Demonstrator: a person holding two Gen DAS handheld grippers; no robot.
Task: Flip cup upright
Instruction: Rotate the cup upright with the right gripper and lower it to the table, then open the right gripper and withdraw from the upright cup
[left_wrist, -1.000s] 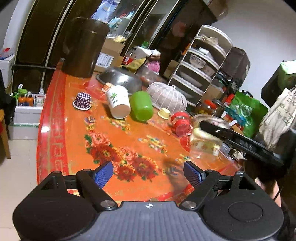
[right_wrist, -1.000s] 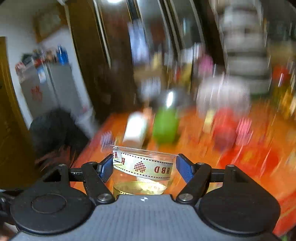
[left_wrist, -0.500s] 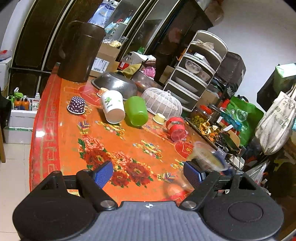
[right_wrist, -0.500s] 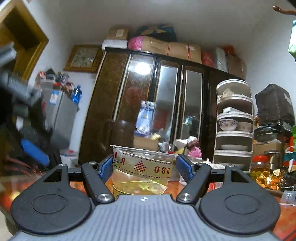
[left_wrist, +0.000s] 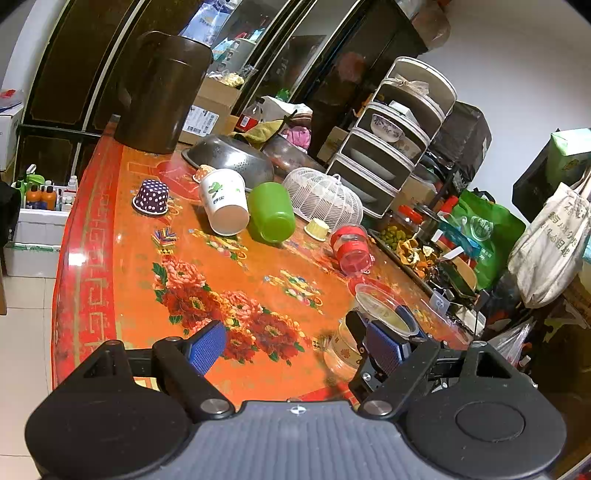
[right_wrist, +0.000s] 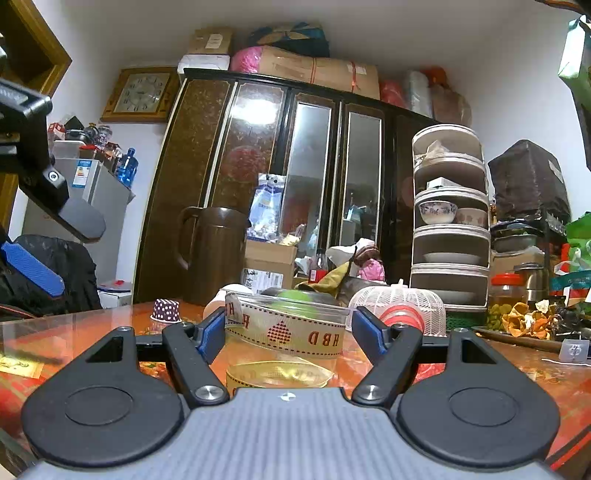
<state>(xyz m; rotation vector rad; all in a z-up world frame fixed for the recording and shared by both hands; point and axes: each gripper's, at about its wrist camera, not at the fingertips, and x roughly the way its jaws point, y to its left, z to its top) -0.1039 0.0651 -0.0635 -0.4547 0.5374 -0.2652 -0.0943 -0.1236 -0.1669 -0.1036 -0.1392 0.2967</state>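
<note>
A clear plastic cup (right_wrist: 286, 343) with a patterned band reading "HBD" stands upright between the blue pads of my right gripper (right_wrist: 288, 332), which is shut on it, low over the red flowered table (right_wrist: 517, 373). The same cup (left_wrist: 369, 332) shows in the left wrist view at the table's near right, mouth up, with the right gripper around it. My left gripper (left_wrist: 295, 347) is open and empty above the table's front edge, just left of the cup.
Farther back lie a white paper cup (left_wrist: 223, 206), a green cup (left_wrist: 271, 218) and a red cup (left_wrist: 351, 251) on their sides. A purple dotted cup (left_wrist: 151, 197) stands mouth down. A white mesh cover (left_wrist: 325, 199), a metal colander (left_wrist: 229, 162) and a brown jug (left_wrist: 159, 92) stand behind.
My right gripper has swung the clear cup round to upright and lowered it to the table's near right. The left gripper has barely moved.
</note>
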